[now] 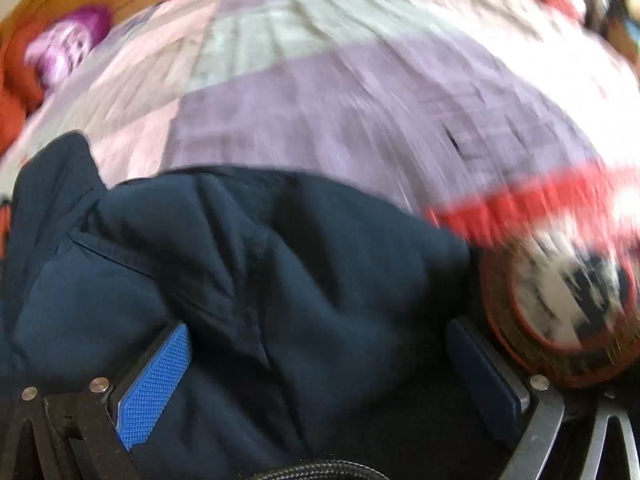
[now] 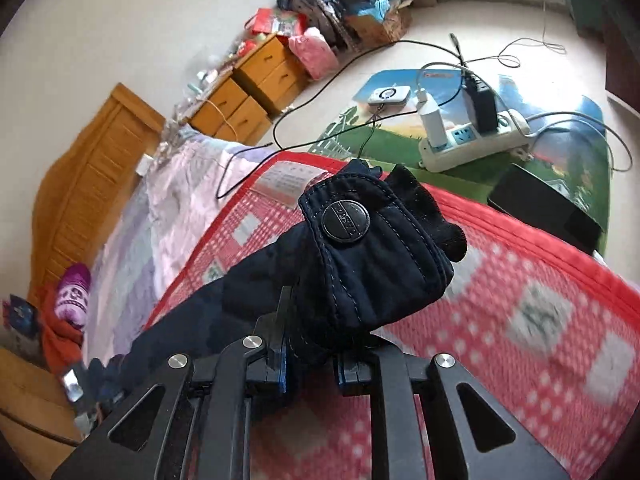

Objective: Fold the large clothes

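Right gripper (image 2: 310, 364) fingers pinch the navy jacket's buttoned cuff (image 2: 372, 248) at frame centre above the red checked quilt (image 2: 540, 320); left gripper (image 1: 320, 380) fingers wide, jacket (image 1: 260, 272) bunched between.

Jacket (image 2: 360, 248) on quilt (image 2: 520, 320) — headboard (image 2: 80, 184) behind

White wall (image 2: 100, 40), pale floor (image 2: 460, 20) — wooden drawers (image 2: 248, 96), headboard (image 2: 88, 184).
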Motion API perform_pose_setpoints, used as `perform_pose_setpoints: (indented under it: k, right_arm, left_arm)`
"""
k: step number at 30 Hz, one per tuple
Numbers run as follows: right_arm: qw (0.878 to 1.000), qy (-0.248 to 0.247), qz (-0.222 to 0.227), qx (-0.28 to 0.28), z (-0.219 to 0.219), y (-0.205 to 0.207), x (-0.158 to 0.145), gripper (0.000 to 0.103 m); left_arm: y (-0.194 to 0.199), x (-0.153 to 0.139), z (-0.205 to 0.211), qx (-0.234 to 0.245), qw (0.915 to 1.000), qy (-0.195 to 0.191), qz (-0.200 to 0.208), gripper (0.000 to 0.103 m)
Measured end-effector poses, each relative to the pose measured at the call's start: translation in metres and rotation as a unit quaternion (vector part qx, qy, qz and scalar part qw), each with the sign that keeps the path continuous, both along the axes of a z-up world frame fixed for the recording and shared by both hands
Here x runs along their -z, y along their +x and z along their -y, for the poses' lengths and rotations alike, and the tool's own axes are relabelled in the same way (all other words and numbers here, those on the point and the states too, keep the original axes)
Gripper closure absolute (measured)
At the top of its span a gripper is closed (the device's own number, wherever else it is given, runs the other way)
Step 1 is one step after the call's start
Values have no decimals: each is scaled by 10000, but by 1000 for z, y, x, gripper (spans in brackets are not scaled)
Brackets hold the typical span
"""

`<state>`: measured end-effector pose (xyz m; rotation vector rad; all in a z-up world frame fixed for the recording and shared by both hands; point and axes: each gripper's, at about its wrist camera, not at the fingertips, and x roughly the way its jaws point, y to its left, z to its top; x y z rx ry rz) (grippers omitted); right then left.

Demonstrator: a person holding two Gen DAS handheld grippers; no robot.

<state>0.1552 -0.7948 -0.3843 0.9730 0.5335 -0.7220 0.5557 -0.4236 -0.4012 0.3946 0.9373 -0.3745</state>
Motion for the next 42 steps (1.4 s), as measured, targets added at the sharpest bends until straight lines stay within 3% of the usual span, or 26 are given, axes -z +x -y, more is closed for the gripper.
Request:
perform_pose_setpoints:
  k: [4, 5, 7, 8, 9, 11, 16, 18, 19, 20, 21, 23, 25, 28, 30, 32, 35, 38, 40, 42]
  right_arm:
    - [9995, -302, 76, 66, -27, -18, -19, 85]
    - [9993, -347, 102, 118, -32, -22, -24, 85]
    - [9991, -327, 168, 188, -37, -34, -29, 85]
    - [9992, -295, 171, 193, -40, -38, -29, 85]
    - [9994, -268, 145, 183, -43, -42, -29, 85]
    - [9996, -271, 63, 84, -53, -48, -31, 85]
    - [9994, -334, 17, -11, -91, -64, -37, 85]
    - [9996, -286, -35, -23, -100, -70, -33, 85]
    - [9996, -257, -79, 14, -101, -73, -30, 85]
    - [9998, -175, -82, 84, -99, -77, -26, 85]
    - [9999, -43, -23, 154, -96, -83, -21, 85]
    - [9999, 45, -11, 143, -91, -85, -14, 85]
    - [9999, -143, -88, 24, -92, -81, -17, 85]
    - [9998, -183, -12, 12, -90, -81, -20, 85]
    - [9997, -251, -27, -76, -92, -79, -23, 85]
    - [9991, -353, -65, -225, -94, -71, -28, 85]
    - [9981, -511, -131, -313, -99, -63, -34, 86]
    - [9988, -441, -152, -123, -93, -67, -34, 85]
    - [9990, -387, -238, -52, -88, -71, -31, 86]
    - [9983, -444, -368, -121, -87, -67, -33, 85]
  left_arm:
    - [-10, -9, 19, 97, 9975, 590, 381, 0]
    - [-17, -20, 19, -9, 9975, 525, 465, 0]
    - [-39, -43, 10, 5, 9979, -308, 566, 1]
    - [-53, -44, 13, 208, 9959, -410, 773, 0]
    - [-61, -30, 26, 360, 9952, 36, 911, 0]
    - [-54, -10, 39, 370, 9958, 429, 714, 0]
    - [-1, 0, 34, -189, 9996, 189, -34, 0]
    - [-5, -5, 35, -238, 9993, 268, -46, 0]
    - [-7, -8, 34, -283, 9994, 184, -111, 0]
    - [-18, -22, 25, -246, 9995, -179, -110, 1]
    - [-32, -36, 16, -55, 9981, -614, -8, 1]
    - [-68, -56, 9, 432, 9934, -1046, 164, 1]
    - [-98, -56, 21, 1046, 9905, -882, 147, 1]
    - [-110, -14, 59, 1638, 9857, 264, 310, 0]
    - [-78, -2, 68, 1209, 9924, 92, 212, 0]
    - [-47, 4, 73, 779, 9968, -118, -144, 0]
    - [-32, 2, 76, 653, 9972, -158, -332, 0]
    - [-28, -17, 39, 369, 9887, -1174, -858, 0]
    - [-43, -36, 13, 433, 9869, -1399, -677, 0]
    - [-70, -51, -7, 736, 9919, -1027, -114, 0]
